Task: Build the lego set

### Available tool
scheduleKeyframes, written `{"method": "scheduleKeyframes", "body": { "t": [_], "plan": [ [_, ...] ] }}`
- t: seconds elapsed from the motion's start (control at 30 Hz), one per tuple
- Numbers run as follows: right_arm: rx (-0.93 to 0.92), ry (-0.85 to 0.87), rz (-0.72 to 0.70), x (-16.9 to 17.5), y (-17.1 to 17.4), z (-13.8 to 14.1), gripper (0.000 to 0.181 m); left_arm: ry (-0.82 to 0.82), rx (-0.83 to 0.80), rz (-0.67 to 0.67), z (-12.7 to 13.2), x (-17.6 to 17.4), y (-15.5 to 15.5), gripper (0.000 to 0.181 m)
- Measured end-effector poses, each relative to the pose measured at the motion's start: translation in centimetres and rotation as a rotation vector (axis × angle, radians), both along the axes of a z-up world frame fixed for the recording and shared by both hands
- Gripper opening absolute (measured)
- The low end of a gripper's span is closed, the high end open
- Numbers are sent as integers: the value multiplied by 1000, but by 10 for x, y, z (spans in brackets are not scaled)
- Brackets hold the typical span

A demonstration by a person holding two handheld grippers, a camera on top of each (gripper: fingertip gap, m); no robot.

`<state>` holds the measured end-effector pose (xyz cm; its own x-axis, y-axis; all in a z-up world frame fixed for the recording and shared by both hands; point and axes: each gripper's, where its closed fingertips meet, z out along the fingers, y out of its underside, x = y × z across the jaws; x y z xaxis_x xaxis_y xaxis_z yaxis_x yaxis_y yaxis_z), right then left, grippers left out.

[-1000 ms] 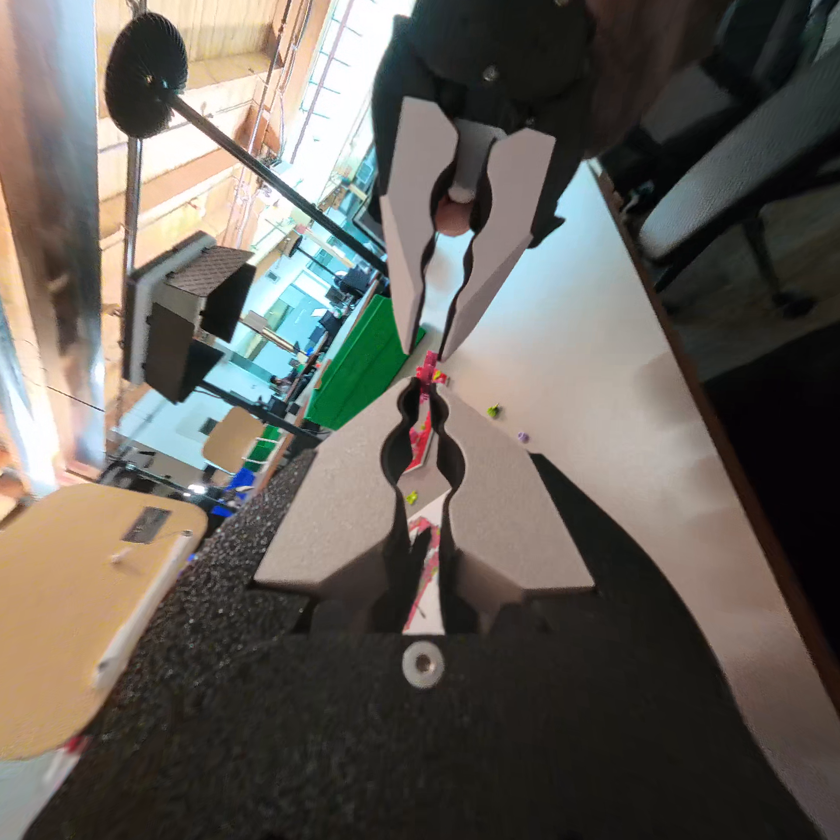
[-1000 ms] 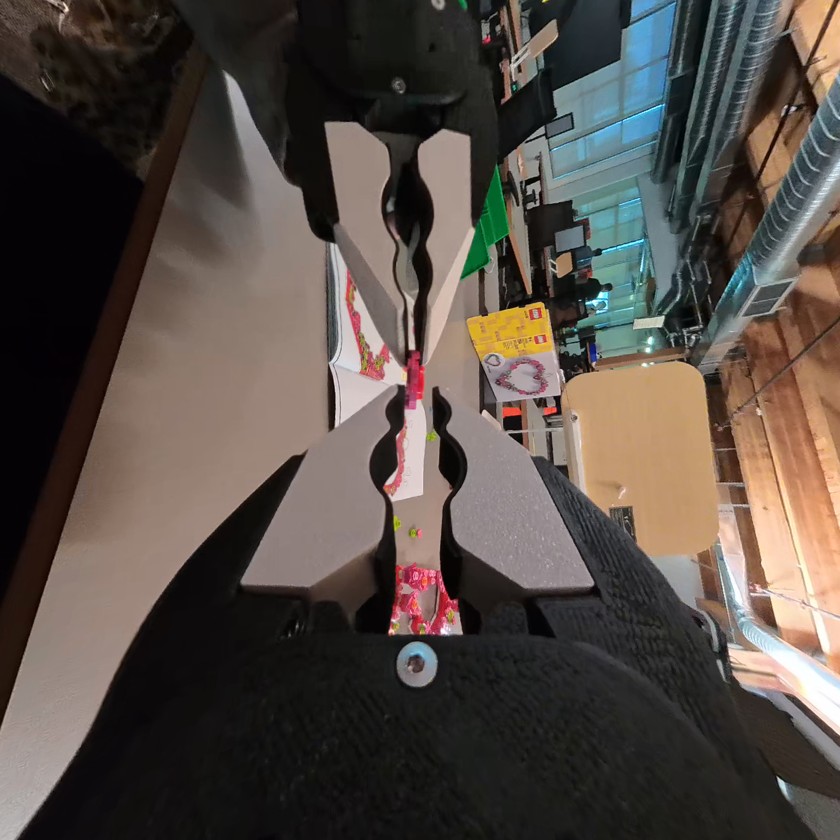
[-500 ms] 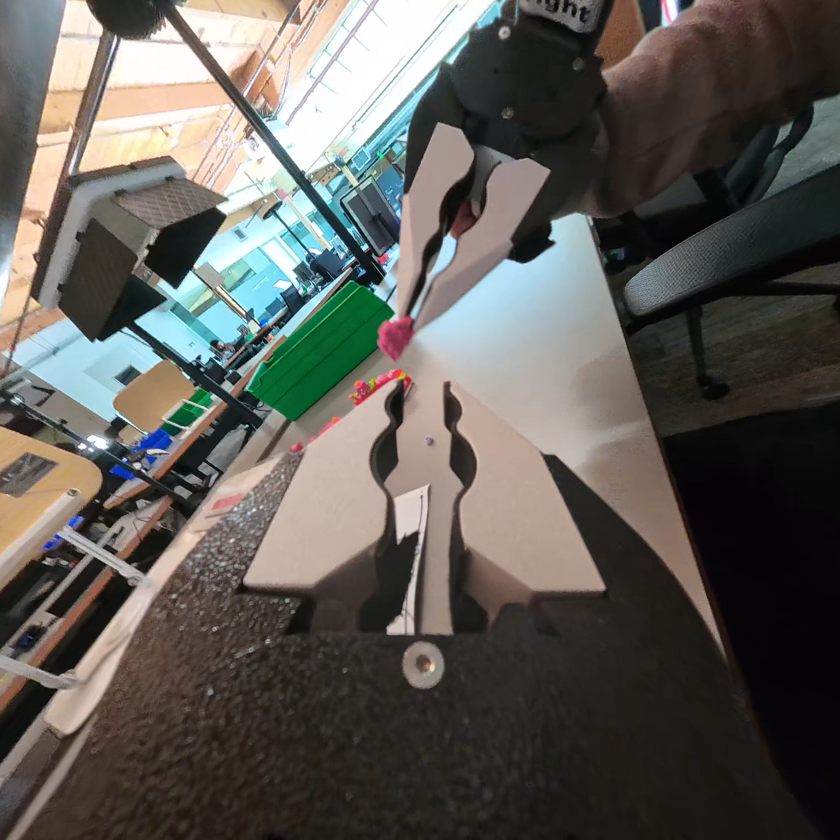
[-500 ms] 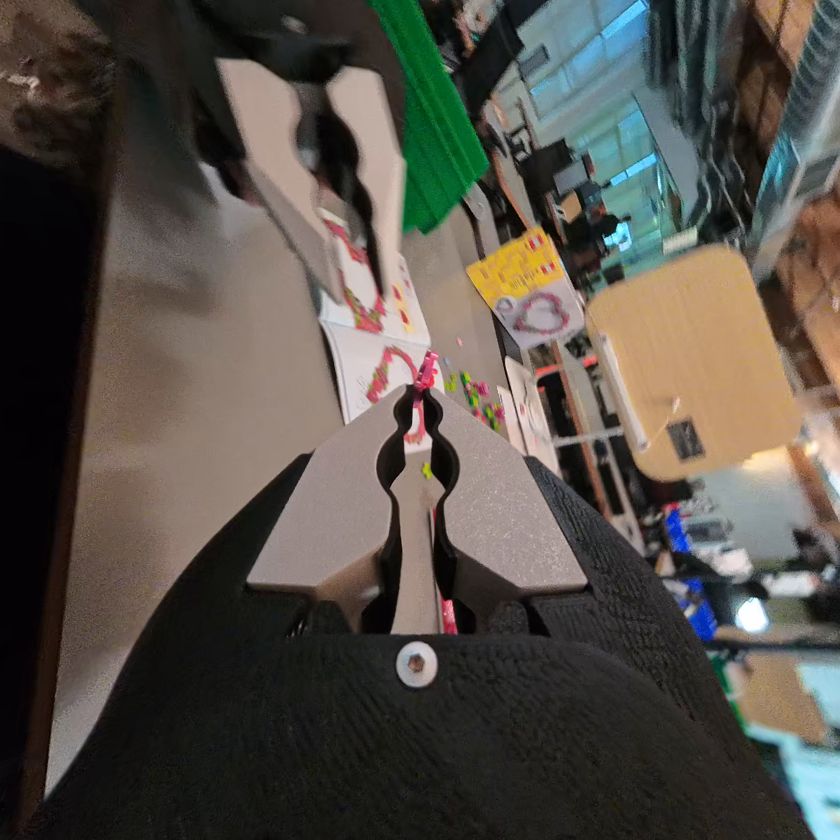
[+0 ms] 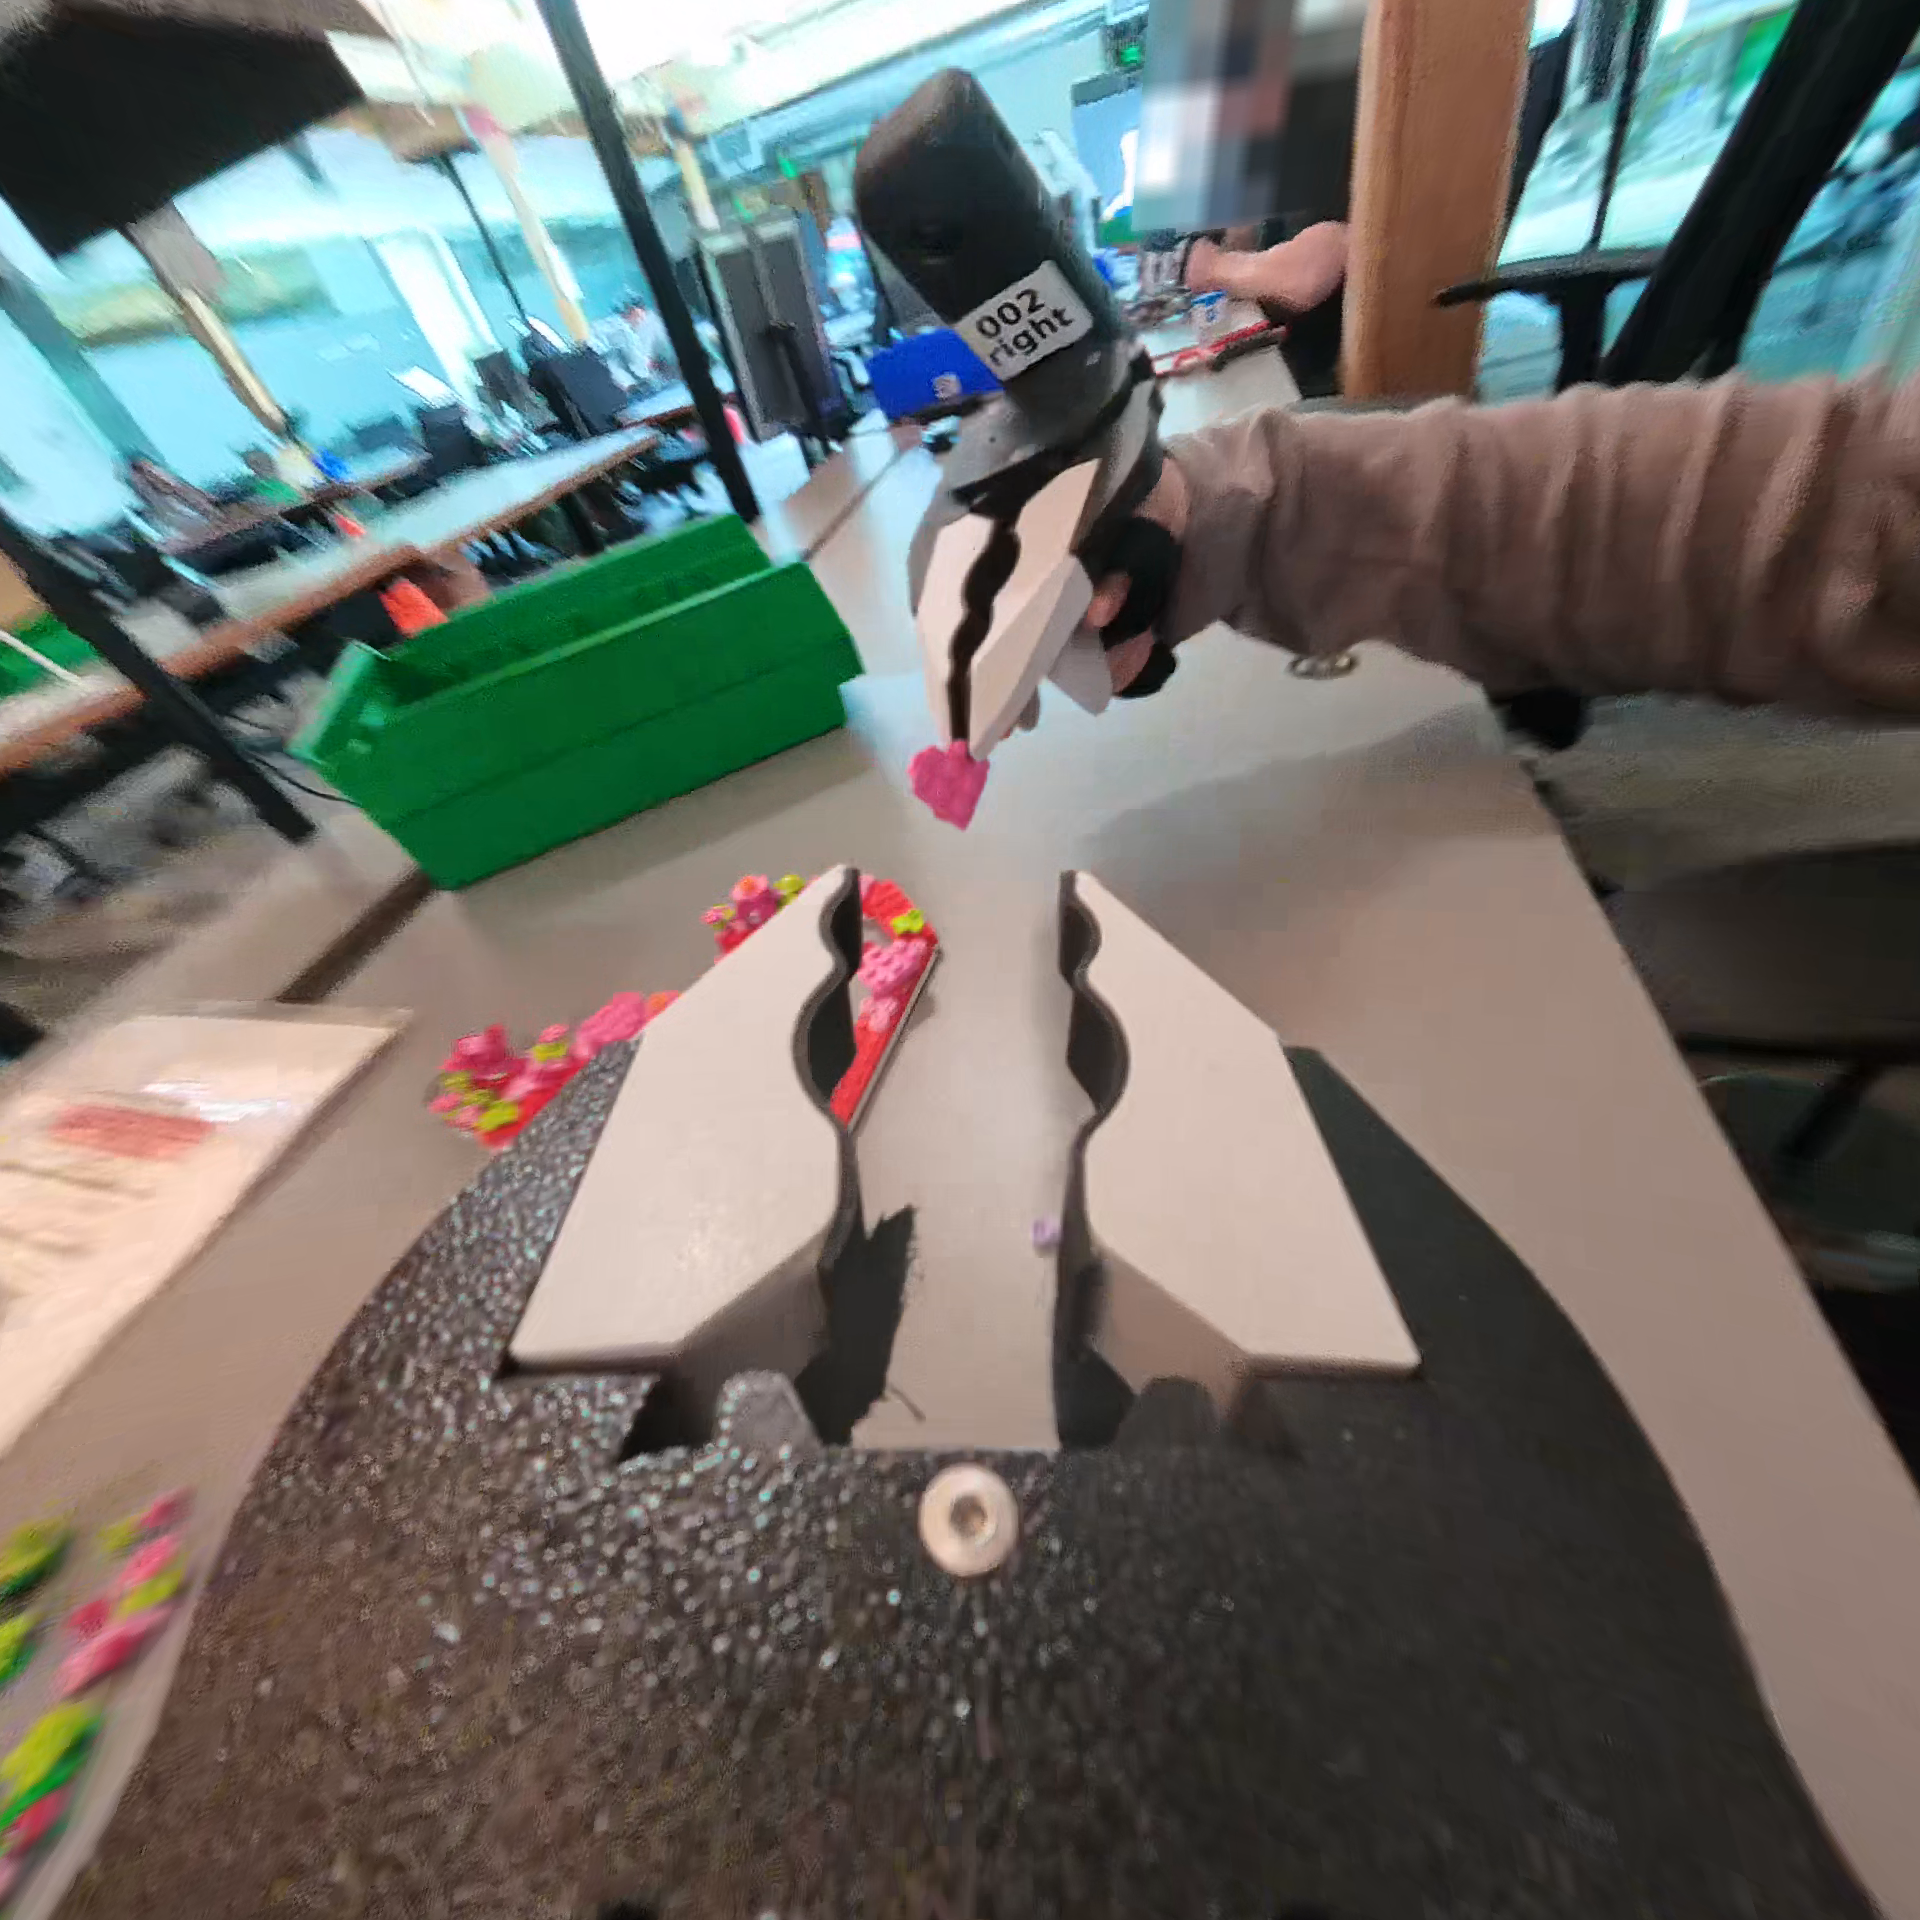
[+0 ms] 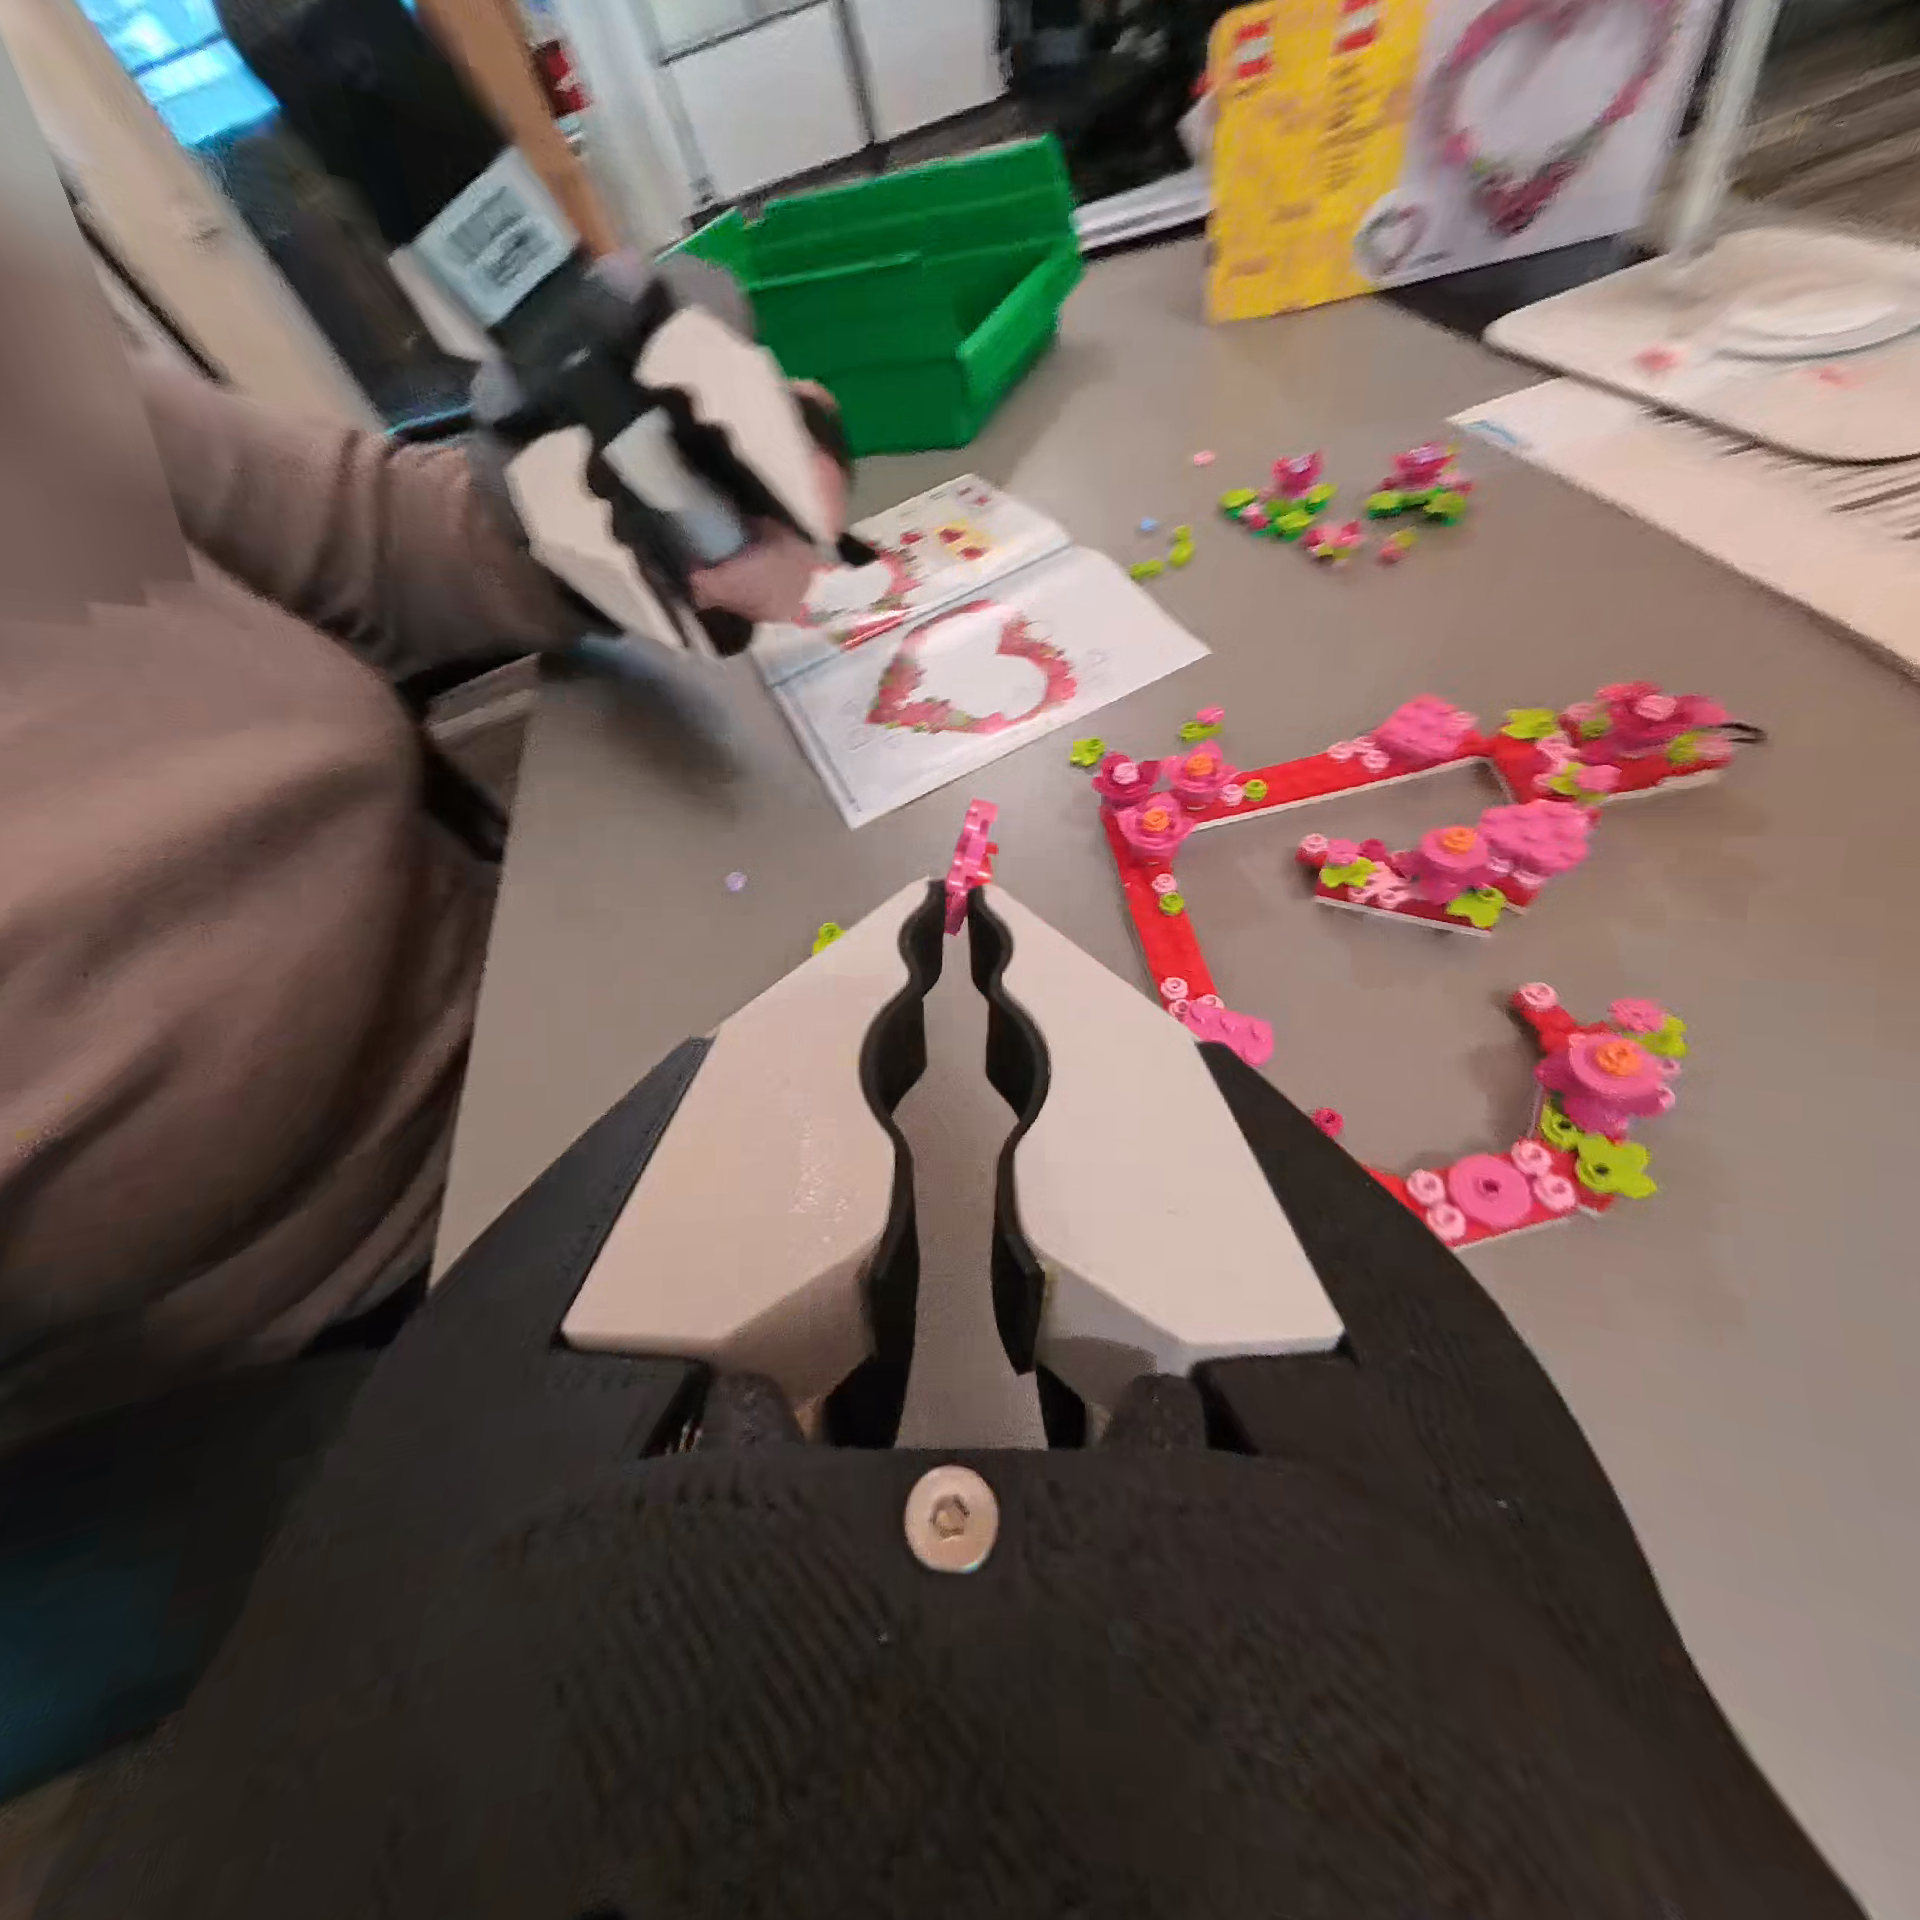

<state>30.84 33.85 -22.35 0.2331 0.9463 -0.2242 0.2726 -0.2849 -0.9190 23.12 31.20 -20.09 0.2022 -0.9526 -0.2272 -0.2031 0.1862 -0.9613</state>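
Right gripper: pinching a pink piece at its tips, held above the table.
Left gripper: fingers spread wide, nothing between them, low over the table.
Pink piece: ahead of and above the left gripper's tips in the left wrist view.
Red frame: on the table just right of the right gripper's tips, studded with pink flowers.
Booklet: open, ahead of the right gripper.
Green bin: far ahead, left of the left gripper.

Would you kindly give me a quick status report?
Right gripper shut on pink piece, above the table. Left gripper open, empty. Red heart frame beside it, path clear.
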Motion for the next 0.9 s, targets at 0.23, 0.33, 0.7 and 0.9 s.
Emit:
{"method": "scheduleKeyframes", "body": {
  "t": [0.23,0.33,0.7,0.9],
  "plan": [
    [30,-142,285,-14,-5,5,2,18,-473,-173,-15,56,32,26],
    [43,-166,326,-14,-2,6,2,3,-513,-225,-20,64,32,16],
    [395,-411,68,17,49,-22,52,-175,-580,-44,-8,58,72,2],
    [382,-595,229,39,38,-82,51,-94,-554,-6,-22,37,69,2]
  ]
}}
